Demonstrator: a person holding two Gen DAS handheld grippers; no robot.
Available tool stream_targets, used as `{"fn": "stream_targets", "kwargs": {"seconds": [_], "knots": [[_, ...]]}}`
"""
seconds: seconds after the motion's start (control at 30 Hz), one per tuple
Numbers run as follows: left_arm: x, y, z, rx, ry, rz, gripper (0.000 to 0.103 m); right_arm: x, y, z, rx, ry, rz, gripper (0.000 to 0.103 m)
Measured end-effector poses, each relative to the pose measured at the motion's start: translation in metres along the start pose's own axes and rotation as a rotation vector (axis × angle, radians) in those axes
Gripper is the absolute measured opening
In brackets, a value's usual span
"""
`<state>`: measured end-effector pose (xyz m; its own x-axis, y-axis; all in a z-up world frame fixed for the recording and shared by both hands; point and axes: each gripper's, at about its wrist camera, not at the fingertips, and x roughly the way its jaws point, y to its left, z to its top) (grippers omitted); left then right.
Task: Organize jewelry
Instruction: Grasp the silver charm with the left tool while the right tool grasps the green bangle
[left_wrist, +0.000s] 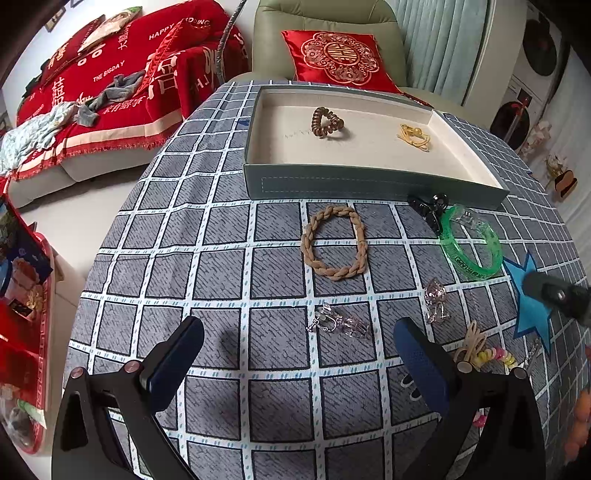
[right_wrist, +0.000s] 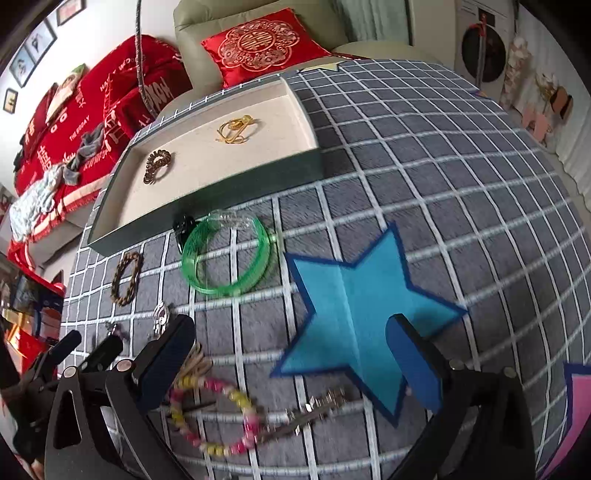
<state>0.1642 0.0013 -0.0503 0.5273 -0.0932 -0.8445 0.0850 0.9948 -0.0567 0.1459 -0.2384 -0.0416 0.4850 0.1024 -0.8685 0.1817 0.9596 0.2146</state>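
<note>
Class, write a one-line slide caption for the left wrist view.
Open left gripper above clear earrings; braided hair tie ahead, tray beyond.

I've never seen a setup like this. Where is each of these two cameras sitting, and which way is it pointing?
Left wrist view: sits on the left gripper, looking forward over the grey checked tablecloth at the braided tan hair tie; its own two open fingers show.
Right wrist view: sits on the right gripper, looking over the blue felt star; its open fingers show, with the left gripper at the left edge.
Shared: the cream-lined tray, the green plastic bangle and the red embroidered cushion.
</note>
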Motion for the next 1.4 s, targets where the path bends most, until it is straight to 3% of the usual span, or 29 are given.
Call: {"fn": "stream_targets", "kwargs": {"seconds": [0.17,0.47,0.53,0.6,0.67,0.77,0.83,0.93,1.4], "knots": [[0.007,-0.002,0.001,0.002,0.020,0.006,0.100,0.017,0.007,0.016,-0.022,0.000,-0.014,0.098],[0.009,-0.007,-0.002,0.024,0.010,0.015,0.093,0.038,0.023,0.029,-0.088,-0.004,-0.064,0.074],[0.007,-0.010,-0.003,0.034,-0.003,0.014,0.083,0.040,0.029,0.028,-0.121,-0.007,-0.084,0.071],[0.005,-0.012,-0.003,0.046,-0.004,0.010,0.080,0.040,0.033,0.026,-0.151,-0.012,-0.108,0.068],[0.003,-0.014,-0.004,0.060,-0.012,0.003,0.071,0.040,0.037,0.023,-0.178,-0.019,-0.135,0.061],[0.000,-0.017,-0.004,0.072,-0.022,-0.008,0.046,0.038,0.039,0.023,-0.194,-0.025,-0.140,0.040],[-0.001,-0.015,-0.003,0.070,-0.021,-0.034,0.045,0.036,0.039,0.023,-0.193,-0.023,-0.136,0.024],[-0.004,-0.011,-0.004,0.052,-0.021,-0.076,0.045,0.035,0.039,0.022,-0.189,-0.027,-0.139,0.009],[-0.038,0.003,0.008,0.058,-0.090,-0.167,0.045,-0.002,0.010,0.020,-0.094,-0.057,-0.032,0.008]]}}
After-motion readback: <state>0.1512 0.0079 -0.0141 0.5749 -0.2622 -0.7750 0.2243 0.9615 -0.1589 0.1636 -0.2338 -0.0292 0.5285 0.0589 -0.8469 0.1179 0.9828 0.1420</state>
